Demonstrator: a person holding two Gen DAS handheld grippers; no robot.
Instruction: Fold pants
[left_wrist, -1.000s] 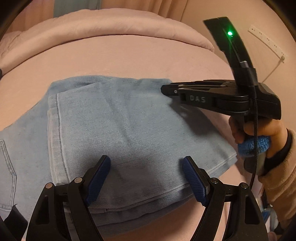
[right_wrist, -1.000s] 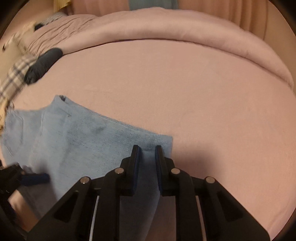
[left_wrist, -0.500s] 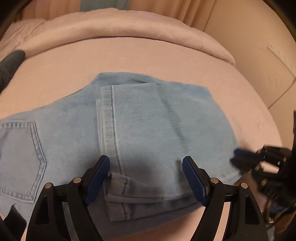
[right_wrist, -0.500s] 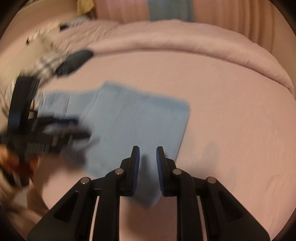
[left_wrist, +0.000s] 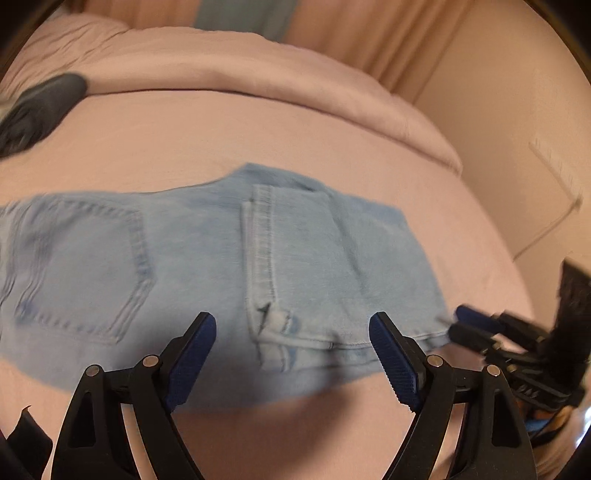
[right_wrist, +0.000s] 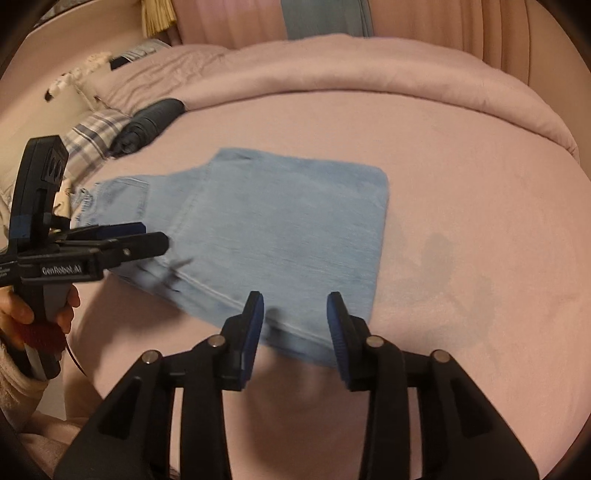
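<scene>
Light blue jeans (left_wrist: 207, 266) lie folded on the pink bed, legs doubled over the seat; a back pocket (left_wrist: 81, 266) shows at the left. They also show in the right wrist view (right_wrist: 288, 229). My left gripper (left_wrist: 291, 354) is open and empty, just above the jeans' near edge. It also shows in the right wrist view (right_wrist: 147, 236). My right gripper (right_wrist: 295, 328) is open and empty over the near right corner of the jeans. It appears at the right edge of the left wrist view (left_wrist: 469, 325).
A rolled dark garment (right_wrist: 151, 123) and a plaid cloth (right_wrist: 92, 136) lie at the bed's far left. A thick pink duvet (right_wrist: 369, 74) is bunched along the back. A wall (left_wrist: 517, 110) stands to the right.
Both grippers have pulled back toward the near edge of the bed. The right gripper has gone from shut to open. The jeans lie still, folded.
</scene>
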